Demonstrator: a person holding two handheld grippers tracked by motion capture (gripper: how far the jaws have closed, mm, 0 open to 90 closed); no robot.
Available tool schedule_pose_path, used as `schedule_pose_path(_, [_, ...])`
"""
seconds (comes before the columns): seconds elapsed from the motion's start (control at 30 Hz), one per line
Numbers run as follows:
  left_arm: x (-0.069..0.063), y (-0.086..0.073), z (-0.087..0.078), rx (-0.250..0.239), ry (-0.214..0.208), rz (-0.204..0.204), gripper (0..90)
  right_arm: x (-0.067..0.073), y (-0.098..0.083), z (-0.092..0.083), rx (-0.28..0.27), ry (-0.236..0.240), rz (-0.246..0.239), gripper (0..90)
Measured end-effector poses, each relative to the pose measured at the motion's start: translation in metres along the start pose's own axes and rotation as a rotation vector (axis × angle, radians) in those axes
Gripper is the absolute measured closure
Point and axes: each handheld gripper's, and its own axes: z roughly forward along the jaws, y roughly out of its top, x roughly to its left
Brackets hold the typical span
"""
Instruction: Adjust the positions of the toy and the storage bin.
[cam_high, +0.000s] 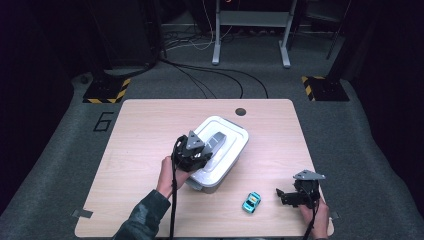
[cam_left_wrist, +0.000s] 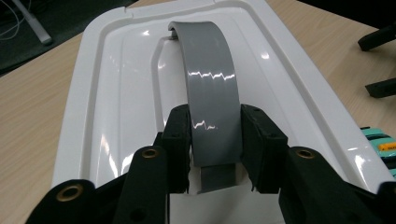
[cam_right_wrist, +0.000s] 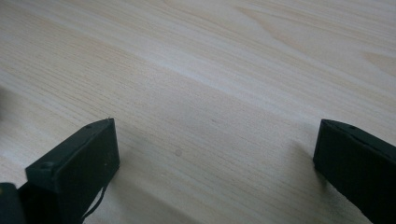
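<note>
Item on the bench (cam_high: 150, 125): a white plastic box (cam_high: 220, 160) with its lid (cam_left_wrist: 116, 93) on, sitting near the middle and turned at an angle to the edges. Your left claw (cam_left_wrist: 215, 140) is resting over the near end of that lid, and its two black fingers (cam_left_wrist: 180, 140) are clamping the grey arched handle (cam_left_wrist: 210, 79) from either side, one pad pressing on each edge of the strap. Your left hand (cam_high: 167, 175) is coming in from the bottom edge to hold that tool. Your right claw (cam_high: 281, 196) is lying low over bare wood near the right front corner, its fingers (cam_right_wrist: 79, 163) standing wide apart with nothing between them. A small turquoise toy car (cam_high: 251, 201) is sitting between the box and that right claw, just beside the fingertips and apart from the box.
</note>
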Motion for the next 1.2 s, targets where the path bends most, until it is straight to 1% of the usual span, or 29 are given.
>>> schedule_pose_path(0.03, [0.000,0.001,0.001,0.002,0.007,-0.009,51.8,0.000,0.000,0.000,0.000,0.000,-0.002,0.0])
schedule_pose_path(0.07, [0.001,0.003,0.001,0.006,0.013,-0.009,43.6,0.000,0.000,0.000,0.000,0.000,-0.002,0.0])
schedule_pose_path(0.1, [0.000,0.004,0.002,0.003,0.017,-0.018,37.7,0.000,0.000,0.000,-0.001,0.000,-0.002,0.0])
schedule_pose_path(0.17, [0.000,0.007,0.004,0.008,0.019,-0.022,29.0,0.000,0.000,0.000,-0.001,0.000,-0.002,0.0])
schedule_pose_path(0.23, [-0.001,0.011,0.008,0.008,0.022,-0.036,17.3,0.000,0.000,0.000,0.000,0.000,0.000,0.0])
schedule_pose_path(0.27, [-0.002,0.013,0.010,0.004,0.019,-0.043,13.1,0.000,0.000,0.000,0.000,0.000,0.000,0.0])
schedule_pose_path(0.3, [-0.003,0.016,0.012,0.010,0.023,-0.039,11.7,0.000,0.000,0.000,0.000,0.000,-0.001,0.0])
schedule_pose_path(0.33, [-0.004,0.018,0.014,0.019,0.030,-0.039,5.9,0.000,0.000,0.000,-0.001,0.000,-0.002,0.0])
schedule_pose_path(0.37, [-0.004,0.021,0.016,0.017,0.027,-0.040,1.8,0.000,0.000,0.000,0.000,0.000,-0.002,0.0])
schedule_pose_path(0.5, [-0.005,0.029,0.023,0.015,0.040,-0.044,0.0,0.000,0.000,0.000,-0.001,0.000,-0.002,0.0])
schedule_pose_path(0.53, [-0.006,0.032,0.025,0.019,0.046,-0.042,1.0,0.000,0.000,0.000,0.000,0.001,-0.003,0.0])
schedule_pose_path(0.6, [-0.006,0.035,0.027,0.011,0.053,-0.036,10.3,0.000,0.000,0.000,-0.001,0.001,-0.002,0.0])
schedule_pose_path(0.67, [-0.008,0.038,0.028,0.004,0.071,-0.021,24.6,0.000,0.000,0.000,0.000,-0.001,-0.003,0.0])
schedule_pose_path(0.7, [-0.009,0.038,0.028,0.002,0.077,-0.018,34.2,0.000,0.000,0.000,0.000,0.001,-0.003,0.0])
schedule_pose_path(0.73, [-0.009,0.038,0.029,0.000,0.084,-0.015,39.8,0.000,0.000,0.000,0.000,0.001,-0.003,0.0])
schedule_pose_path(0.77, [-0.009,0.038,0.030,0.001,0.085,-0.014,42.0,0.000,0.000,0.000,0.000,0.001,-0.003,0.0])
schedule_pose_path(0.8, [-0.010,0.038,0.030,0.000,0.089,-0.012,47.8,0.000,0.000,0.000,0.000,0.001,-0.003,0.0])
schedule_pose_path(0.9, [-0.008,0.038,0.030,-0.011,0.090,-0.011,60.2,0.000,0.000,0.000,0.000,0.001,-0.003,0.0])
schedule_pose_path(0.97, [-0.008,0.037,0.030,-0.015,0.089,-0.007,63.3,0.000,0.000,0.000,0.000,0.001,-0.003,0.0])
schedule_pose_path(1.07, [-0.008,0.035,0.030,-0.026,0.087,0.007,64.1,0.000,0.000,0.000,0.000,0.001,-0.003,0.0])
schedule_pose_path(1.13, [-0.008,0.034,0.028,-0.020,0.077,0.021,65.3,0.000,0.000,0.000,0.000,0.000,-0.004,0.0])
schedule_pose_path(1.2, [-0.008,0.033,0.027,-0.023,0.065,0.024,66.2,0.000,0.000,0.000,0.000,0.001,-0.004,0.0])
